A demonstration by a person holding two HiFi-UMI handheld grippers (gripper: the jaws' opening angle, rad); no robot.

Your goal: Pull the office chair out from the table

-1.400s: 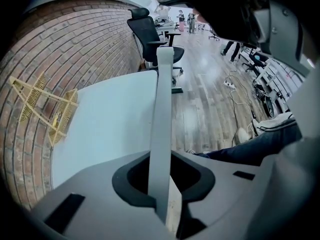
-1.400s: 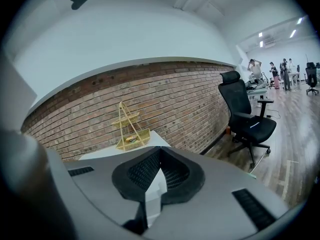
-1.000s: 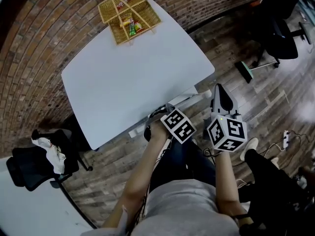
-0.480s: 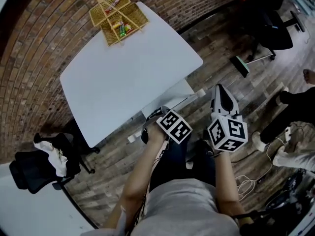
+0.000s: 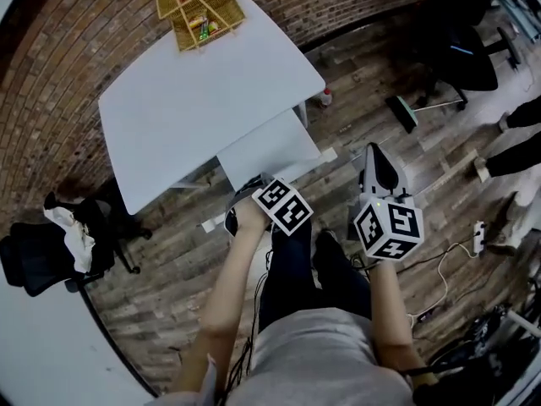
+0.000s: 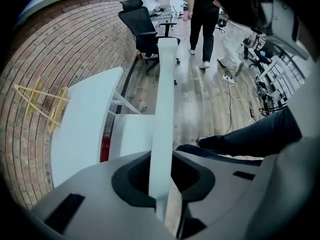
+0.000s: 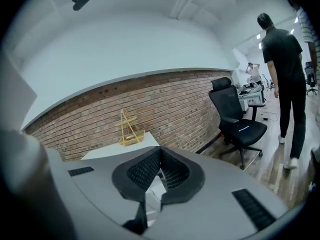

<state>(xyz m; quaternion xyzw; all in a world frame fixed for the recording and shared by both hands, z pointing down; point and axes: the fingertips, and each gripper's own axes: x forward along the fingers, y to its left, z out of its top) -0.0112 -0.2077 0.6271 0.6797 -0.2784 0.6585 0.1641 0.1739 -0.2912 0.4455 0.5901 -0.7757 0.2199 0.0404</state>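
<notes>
we read the left tool [image 6: 162, 176] as pinching the office chair [image 5: 266, 146]. in the left gripper view a long white back rail [image 6: 164, 94] runs straight up the frame from between its jaws, and both jaws sit against that strip. the tool points down onto the rail from above.

in the head view the chair shows as a white panel at the middle of the frame. it sits just below the lower right edge of the white table [image 5: 186, 100], and its upper left side meets that edge, so we judge it only partly out. the rail's long axis runs from lower left to upper right, roughly along the table's near edge. the left tool grips it toward the lower left end.

the right tool [image 5: 377, 154] hangs to the right of the chair, apart from the rail's upper right end, over the wood floor [image 5: 380, 108]. its jaws look pressed together and we see nothing held in them.

the chair lies between us and the table, so we judge the pull must go across the rail, toward the bottom of the frame and away from the table. the left hand is the one on the chair. pulling from one end may swing the chair round.

a wire basket [image 5: 199, 11] stands on the table's far corner, clear of all this.
</notes>
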